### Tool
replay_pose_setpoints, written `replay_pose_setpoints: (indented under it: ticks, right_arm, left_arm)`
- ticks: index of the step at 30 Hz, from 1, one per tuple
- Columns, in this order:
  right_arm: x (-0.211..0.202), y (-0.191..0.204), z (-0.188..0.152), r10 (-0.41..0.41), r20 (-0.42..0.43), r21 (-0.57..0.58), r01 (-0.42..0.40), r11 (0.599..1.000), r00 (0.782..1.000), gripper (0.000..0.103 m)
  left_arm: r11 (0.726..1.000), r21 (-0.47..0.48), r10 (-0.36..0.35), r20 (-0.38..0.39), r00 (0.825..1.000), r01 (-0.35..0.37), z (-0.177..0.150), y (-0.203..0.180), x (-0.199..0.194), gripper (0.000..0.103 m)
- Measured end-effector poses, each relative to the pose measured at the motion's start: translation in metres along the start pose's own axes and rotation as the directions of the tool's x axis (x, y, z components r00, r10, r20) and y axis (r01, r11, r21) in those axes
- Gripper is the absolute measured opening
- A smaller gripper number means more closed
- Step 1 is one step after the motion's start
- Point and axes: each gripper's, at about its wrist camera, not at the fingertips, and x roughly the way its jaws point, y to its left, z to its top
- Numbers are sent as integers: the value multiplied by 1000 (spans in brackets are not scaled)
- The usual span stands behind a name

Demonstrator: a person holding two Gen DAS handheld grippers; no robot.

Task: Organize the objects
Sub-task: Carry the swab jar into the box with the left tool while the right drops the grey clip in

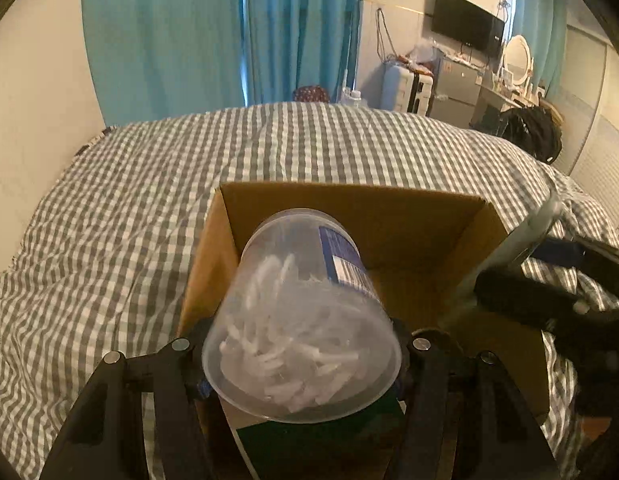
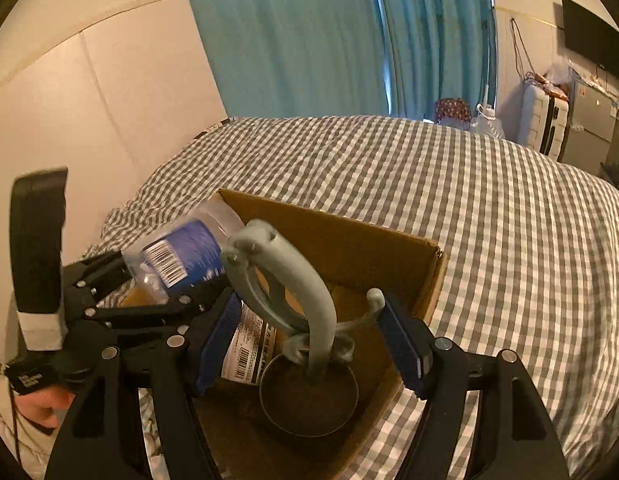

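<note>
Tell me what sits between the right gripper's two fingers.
In the right wrist view, the grey stand with its round base stands in the cardboard box there, untouched by either finger.

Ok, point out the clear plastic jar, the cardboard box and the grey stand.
clear plastic jar (image 1: 305, 320): left wrist view, its transparent side.
cardboard box (image 1: 349, 216): left wrist view, inner far wall.
grey stand (image 2: 309, 280): right wrist view, its curved arm.

The clear jar (image 1: 301, 316) hides much of the box (image 1: 409, 220) floor; the right gripper (image 1: 549, 304) is blurred, partly cut off.
</note>
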Motion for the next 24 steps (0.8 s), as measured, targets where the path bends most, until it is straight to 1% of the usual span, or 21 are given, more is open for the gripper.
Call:
replay_pose_setpoints:
  ticks: [2,4,6,8,10,12,15,18,20,24]
  right_arm:
    - [-6,0,3,-9,23,4,8,1000,1000,75]
    - [-17,1,6,-14,50,17,13,1000,999,82]
    - [-29,-3,15,-23,70,27,21,999,997,82]
    - [-49,-2,21,-34,93,24,32,999,995,83]
    - [-67,2,23,-43,113,11,42,999,993,84]
    - [-94,6,23,-53,141,-13,56,998,989,85]
    - [-135,15,21,-60,179,-42,68,997,982,86]
    - [-173,24,16,-65,216,-75,82,994,974,86]
    - [-196,31,11,-65,233,-99,90,991,970,87]
    - [-228,36,-2,-76,247,-141,113,983,966,87]
  left_arm:
    - [1000,-3,0,4,1000,0,-1,-1,-9,73]
    - [1000,-10,10,24,1000,-10,1,0,-24,87]
    - [999,-20,28,50,998,-27,5,-1,-42,92]
    - [999,-28,37,75,997,-35,9,-1,-62,93]
    - [998,-38,47,104,993,-44,13,-3,-87,97]
    - [998,-44,59,131,990,-53,12,-5,-109,100]
    - [997,-41,75,162,984,-69,10,-9,-144,102]
    - [994,-37,109,178,978,-104,2,-15,-174,103]
    - [993,-38,120,181,976,-115,-3,-18,-187,103]
    - [992,-61,122,175,977,-113,-22,-20,-207,103]
